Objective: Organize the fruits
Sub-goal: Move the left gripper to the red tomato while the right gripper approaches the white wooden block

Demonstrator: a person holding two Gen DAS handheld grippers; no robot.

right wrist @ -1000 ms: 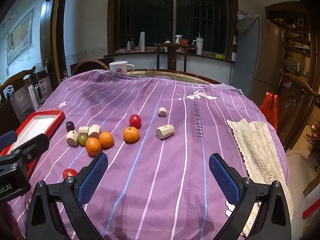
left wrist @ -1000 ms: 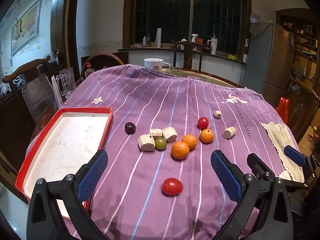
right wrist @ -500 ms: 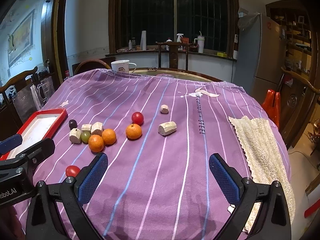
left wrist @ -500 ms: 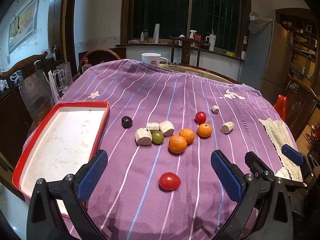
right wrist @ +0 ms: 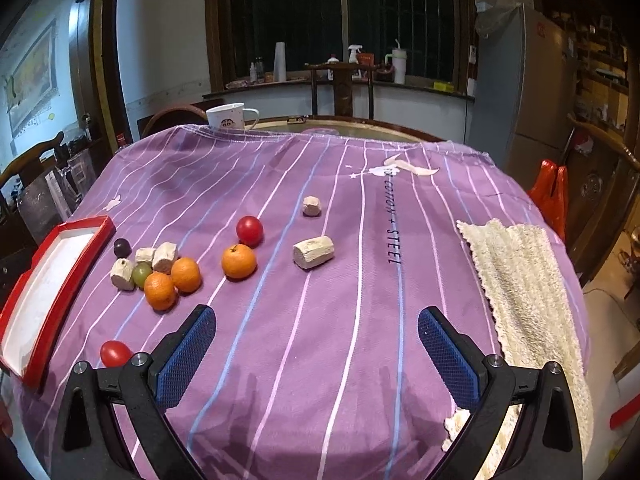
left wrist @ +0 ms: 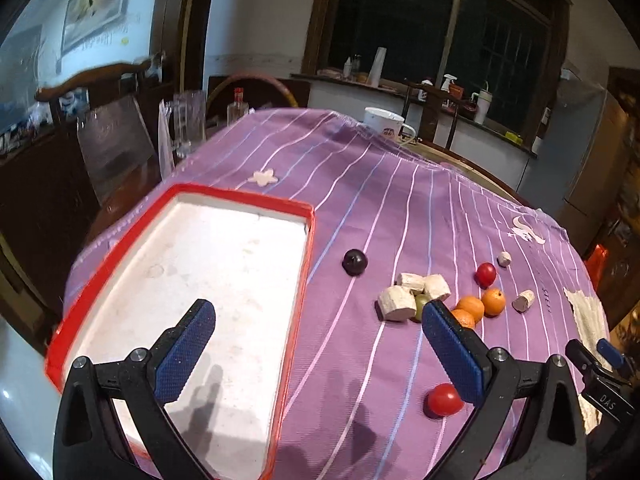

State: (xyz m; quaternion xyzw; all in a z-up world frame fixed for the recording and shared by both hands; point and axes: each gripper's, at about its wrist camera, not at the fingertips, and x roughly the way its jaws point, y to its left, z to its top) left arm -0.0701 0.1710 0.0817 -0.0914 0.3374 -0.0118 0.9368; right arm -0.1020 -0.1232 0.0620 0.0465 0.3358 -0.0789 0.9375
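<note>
Left wrist view, reading left to right: I see the red tray (left wrist: 308,240) on the purple-clothed counter (left wrist: 360,184), my left gripper (left wrist: 320,348) hovering over its right edge with fingers (left wrist: 184,348) spread apart and holding nothing. Right of the tray lie a dark plum (left wrist: 355,262), pale root chunks (left wrist: 396,308) touching a green grape (left wrist: 420,306), then oranges (left wrist: 493,302) and a red tomato (left wrist: 443,400) nearest me. On the right wrist view, my right gripper (right wrist: 316,356) hangs above bare cloth, fingers (right wrist: 448,356) also wide apart and empty, with a knitted cream mat (right wrist: 520,288) at the far right. A white mug (right wrist: 226,117) stands at the counter's far edge.
</note>
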